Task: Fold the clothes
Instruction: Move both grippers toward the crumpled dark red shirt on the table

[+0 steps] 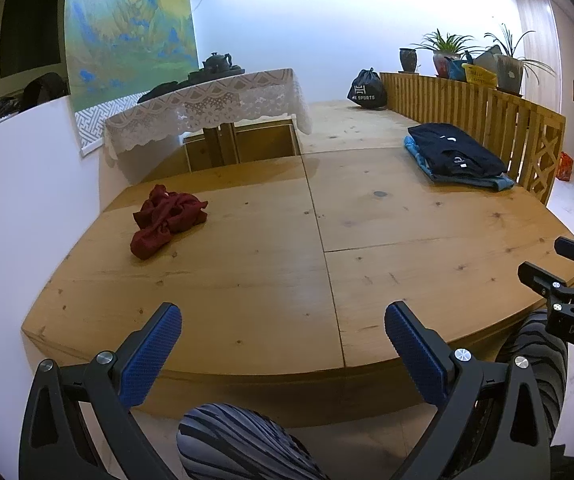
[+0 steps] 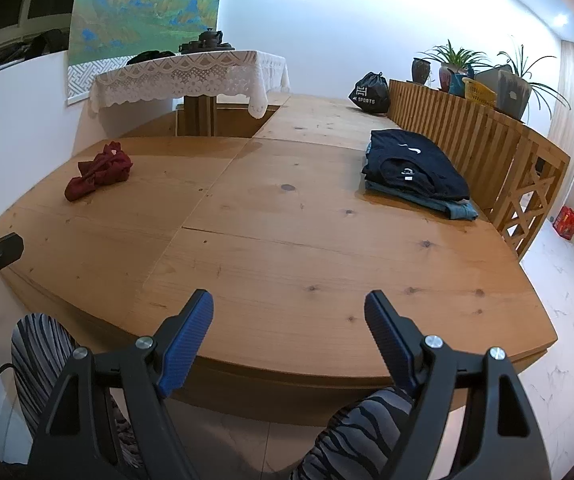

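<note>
Left gripper (image 1: 283,344) and right gripper (image 2: 289,330): fingers spread wide, holding nothing, both hovering above the near edge of the wooden platform (image 1: 247,264), with striped knees (image 1: 239,440) below. Crumpled red garment (image 1: 167,216): lying on the platform's far left, well apart from both grippers. Folded stack (image 1: 457,156), dark shirt on top: far right, beside the slatted railing (image 1: 467,108).
</note>
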`<state>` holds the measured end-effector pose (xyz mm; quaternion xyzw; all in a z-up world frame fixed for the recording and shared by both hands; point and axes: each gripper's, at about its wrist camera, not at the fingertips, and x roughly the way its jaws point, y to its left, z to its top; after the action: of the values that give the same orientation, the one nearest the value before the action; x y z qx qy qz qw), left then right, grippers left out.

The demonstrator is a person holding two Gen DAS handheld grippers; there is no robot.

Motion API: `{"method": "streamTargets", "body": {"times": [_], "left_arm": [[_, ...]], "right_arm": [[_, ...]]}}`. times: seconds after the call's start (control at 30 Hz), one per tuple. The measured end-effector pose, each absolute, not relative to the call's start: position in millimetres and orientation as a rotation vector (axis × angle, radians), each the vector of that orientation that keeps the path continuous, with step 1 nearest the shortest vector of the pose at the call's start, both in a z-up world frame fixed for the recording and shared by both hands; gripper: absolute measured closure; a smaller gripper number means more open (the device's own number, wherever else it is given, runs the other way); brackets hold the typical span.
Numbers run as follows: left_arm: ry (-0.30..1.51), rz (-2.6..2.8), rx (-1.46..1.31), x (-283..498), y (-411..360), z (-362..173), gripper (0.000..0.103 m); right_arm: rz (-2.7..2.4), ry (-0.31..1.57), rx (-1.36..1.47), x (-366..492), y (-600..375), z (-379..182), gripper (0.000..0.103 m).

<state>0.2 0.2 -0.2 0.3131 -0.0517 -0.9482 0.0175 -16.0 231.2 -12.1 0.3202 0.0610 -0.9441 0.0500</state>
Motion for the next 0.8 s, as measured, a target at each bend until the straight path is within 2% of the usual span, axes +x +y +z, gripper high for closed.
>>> {"method": "streamTargets", "body": {"times": [0.17, 0.27, 0.53, 0.8], "left_arm": [[-0.194, -2.939, 0.989, 3, 2, -2, 0.001], [-0.216, -2.933, 1.002, 3, 4, -5, 0.001], [-0.177, -2.918, 1.014, -5, -3, -3, 0.001], [-0.175, -2.843, 1.005, -18, -25, -3, 0.001]], "right_arm": [[-2.873, 0.184, 0.971, -19, 231, -2, 0.025], [-2.873, 0.180, 0.968, -21, 229, -16, 0.025], [-2.851, 0.195, 0.980, -27, 222, -20, 0.025], [-2.799, 0.294, 0.965, -44, 198, -17, 0.025]]}}
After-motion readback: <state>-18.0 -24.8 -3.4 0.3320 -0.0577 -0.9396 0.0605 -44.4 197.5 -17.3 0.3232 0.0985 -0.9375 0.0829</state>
